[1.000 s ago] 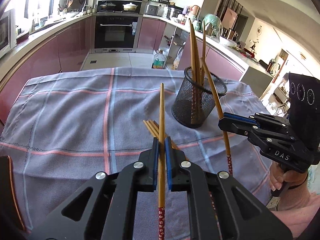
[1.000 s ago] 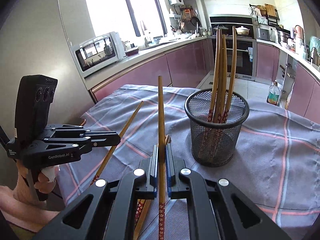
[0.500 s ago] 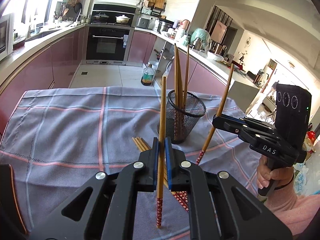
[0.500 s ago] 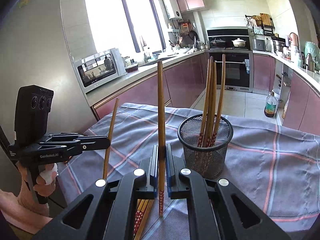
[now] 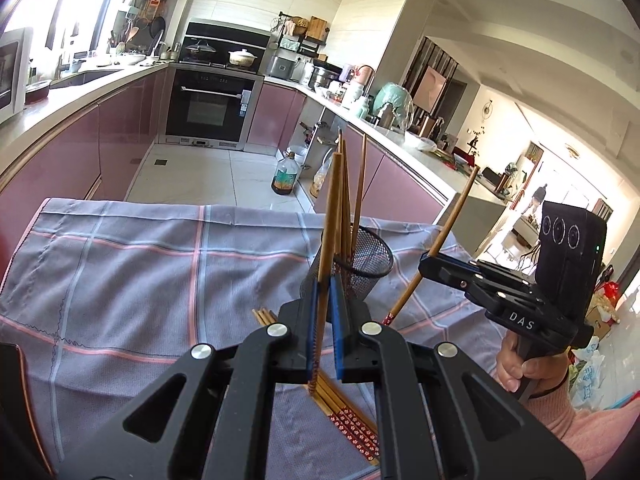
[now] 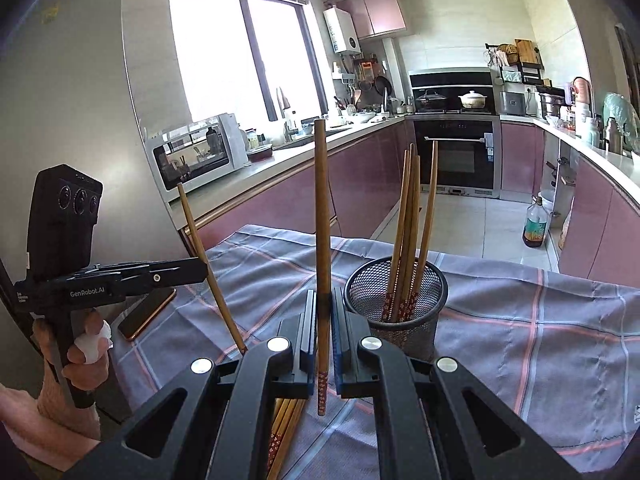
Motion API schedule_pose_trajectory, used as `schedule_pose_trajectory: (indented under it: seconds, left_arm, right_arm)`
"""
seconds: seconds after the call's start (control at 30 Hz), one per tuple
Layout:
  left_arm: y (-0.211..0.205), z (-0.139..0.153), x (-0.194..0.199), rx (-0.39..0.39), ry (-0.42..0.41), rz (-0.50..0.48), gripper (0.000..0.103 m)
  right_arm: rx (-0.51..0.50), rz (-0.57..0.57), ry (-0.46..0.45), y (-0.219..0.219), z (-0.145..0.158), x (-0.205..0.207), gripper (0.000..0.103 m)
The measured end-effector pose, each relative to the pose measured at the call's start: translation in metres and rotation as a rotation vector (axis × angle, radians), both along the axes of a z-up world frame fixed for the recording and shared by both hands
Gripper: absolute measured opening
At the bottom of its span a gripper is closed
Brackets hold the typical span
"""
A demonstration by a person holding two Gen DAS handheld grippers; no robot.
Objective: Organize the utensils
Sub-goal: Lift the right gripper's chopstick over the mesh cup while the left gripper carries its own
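My left gripper point(image 5: 322, 300) is shut on a wooden chopstick point(image 5: 330, 216) that stands tilted above the cloth; it also shows in the right wrist view point(image 6: 200, 270). My right gripper point(image 6: 323, 312) is shut on another chopstick point(image 6: 321, 208), held upright; it also shows in the left wrist view point(image 5: 426, 260), with its chopstick point(image 5: 448, 224) tilted. A black mesh cup point(image 6: 396, 300) holds several chopsticks just right of my right gripper. Several loose chopsticks point(image 5: 344, 412) lie on the cloth under both grippers.
A grey checked cloth point(image 5: 140, 280) covers the table. A phone point(image 6: 146, 314) lies at the cloth's left edge in the right wrist view. Kitchen counters, an oven and a floor bottle point(image 5: 285, 174) lie beyond the table.
Both grippers have risen higher above the table with their chopsticks. The chopstick in the left gripper has tilted and slid lower between the pads, which look slightly parted.
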State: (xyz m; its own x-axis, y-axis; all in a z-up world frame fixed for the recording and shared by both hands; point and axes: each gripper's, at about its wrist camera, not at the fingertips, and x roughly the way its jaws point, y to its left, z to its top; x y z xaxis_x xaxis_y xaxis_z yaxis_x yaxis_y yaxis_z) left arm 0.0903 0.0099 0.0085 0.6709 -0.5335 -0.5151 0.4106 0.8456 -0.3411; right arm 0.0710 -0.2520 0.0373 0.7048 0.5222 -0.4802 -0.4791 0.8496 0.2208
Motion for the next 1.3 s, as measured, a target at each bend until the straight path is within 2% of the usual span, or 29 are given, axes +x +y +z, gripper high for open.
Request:
schedule_pose_trajectory:
  seconds: [0.67,1.17,1.3]
  left_arm:
    - [-0.026,0.037,0.018,-0.007,-0.082,-0.039,0.007]
    - [-0.036,0.062,0.026,-0.007,-0.136,-0.054,0.006]
    - [-0.038,0.071,0.028,-0.008,-0.148,-0.059,0.001]
  right_arm:
    - [-0.002,-0.041,-0.096,-0.020,0.034,0.004,0.006]
    - [0.017,-0.058,-0.133,-0.031,0.050,0.014,0.006]
    - [0.015,-0.064,-0.141,-0.033,0.053,0.018,0.006]
